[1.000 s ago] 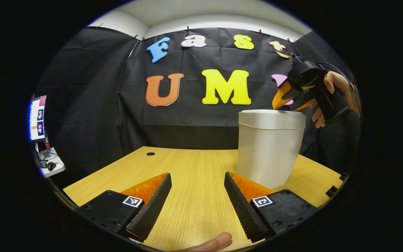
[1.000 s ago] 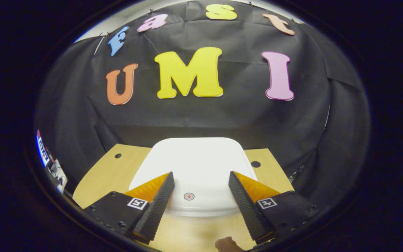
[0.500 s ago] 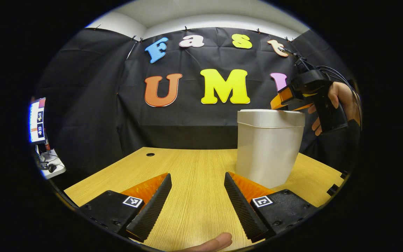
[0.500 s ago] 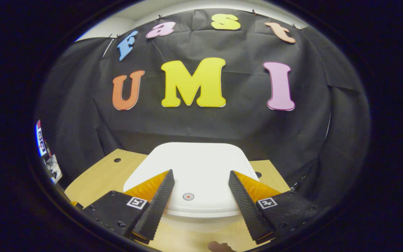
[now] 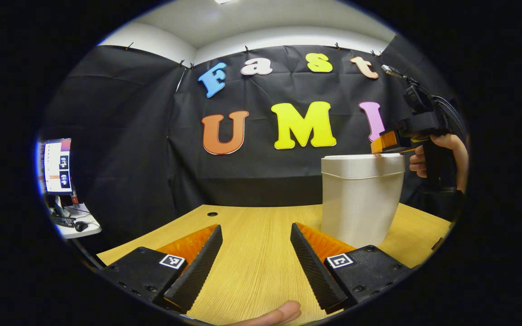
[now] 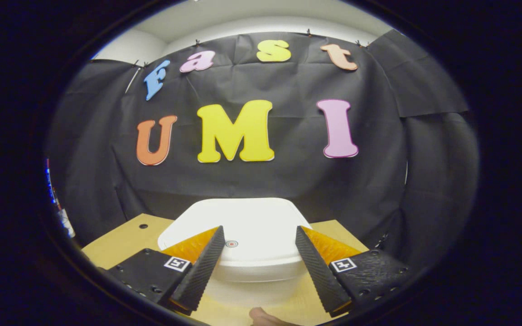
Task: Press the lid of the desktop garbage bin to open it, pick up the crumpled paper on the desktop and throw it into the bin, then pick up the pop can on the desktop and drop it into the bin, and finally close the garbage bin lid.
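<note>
Bins: 1, a white garbage bin standing on the wooden desk, right of centre in the left gripper view; in the right gripper view it sits just ahead of the fingers, at desk middle.
Bin axis: long axis vertical, upright, walls taper toward the base; opening faces up.
Lid: 1, lid shut flat on the bin, w/ a small red ring mark near its front edge.
Grippers: 2.
Left gripper: low over bare desk, jaws spread wide, nothing between them; bin just past its right finger.
Right gripper: jaws wide apart, holding nothing, fingers straddling the lid's front edge w/ the ring mark between them. Seen from the left gripper view, its fingertips sit at the lid's right rim; touching or just above, can't tell.
Hands: 1 hand gripping the right gripper's handle, cables running off the top. A fingertip shows at the bottom edge of the left gripper view.
Desk holes: 1 in the left gripper view, 1 in the right gripper view.
Monitors: 1 lit monitor on a side table, far left.
</note>
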Demonstrator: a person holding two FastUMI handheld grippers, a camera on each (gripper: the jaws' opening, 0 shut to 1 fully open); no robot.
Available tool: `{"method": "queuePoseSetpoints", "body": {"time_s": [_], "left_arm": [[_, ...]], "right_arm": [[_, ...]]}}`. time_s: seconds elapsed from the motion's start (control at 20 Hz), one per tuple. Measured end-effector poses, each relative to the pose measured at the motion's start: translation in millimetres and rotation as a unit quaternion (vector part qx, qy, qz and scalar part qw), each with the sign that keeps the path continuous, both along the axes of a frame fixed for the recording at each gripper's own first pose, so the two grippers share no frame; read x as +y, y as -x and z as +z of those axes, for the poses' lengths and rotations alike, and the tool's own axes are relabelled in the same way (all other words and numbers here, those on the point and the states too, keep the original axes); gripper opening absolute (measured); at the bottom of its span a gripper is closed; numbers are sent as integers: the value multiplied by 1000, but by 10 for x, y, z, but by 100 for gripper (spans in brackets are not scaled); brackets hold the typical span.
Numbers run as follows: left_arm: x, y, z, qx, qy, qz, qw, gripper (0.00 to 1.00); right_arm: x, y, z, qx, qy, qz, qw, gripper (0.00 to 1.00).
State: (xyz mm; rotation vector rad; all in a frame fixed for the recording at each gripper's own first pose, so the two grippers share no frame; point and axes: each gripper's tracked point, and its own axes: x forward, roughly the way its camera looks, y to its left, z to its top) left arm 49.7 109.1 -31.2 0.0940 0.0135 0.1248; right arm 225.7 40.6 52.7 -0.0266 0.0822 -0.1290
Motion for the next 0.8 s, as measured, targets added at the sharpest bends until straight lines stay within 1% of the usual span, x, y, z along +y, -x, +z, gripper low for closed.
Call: {"method": "queuePoseSetpoints", "body": {"time_s": [0.1,0.2,0.25,0.3,0.35,0.4,0.45,0.5,0.55,0.6,0.7,0.8], "left_arm": [[-75,4,13,0,2,-10,1000,98],[-98,17,18,1,-5,-10,1000,97],[-101,33,28,0,-9,-7,1000,98],[-115,35,36,-1,-10,-7,1000,97],[-157,46,44,-1,-11,-11,1000,97],[-197,56,43,-1,-11,-15,1000,98],[-224,56,47,-2,-13,-18,1000,98],[-234,70,57,-1,-15,-19,1000,97],[-249,78,62,0,-16,-21,1000,97],[-273,89,53,1,-18,-23,1000,97],[-297,110,75,0,-19,-27,999,97],[-345,126,66,4,-8,-37,999,98]], "right_arm": [[-39,234,45,-19,45,-4,999,96],[-27,548,113,-50,90,2,995,96],[-50,723,139,-70,94,1,993,97],[-58,885,143,-83,89,2,993,98],[-60,1050,119,-89,72,6,993,95],[-53,1192,77,-88,54,12,995,98],[-44,1315,28,-84,40,21,995,95],[-37,1434,-7,-83,33,32,995,95],[-32,1546,-41,-83,35,43,995,98],[-48,1657,-104,-80,39,52,995,95],[-130,1852,-227,-76,41,54,995,95],[-191,1977,-288,-73,47,59,994,95]]}}
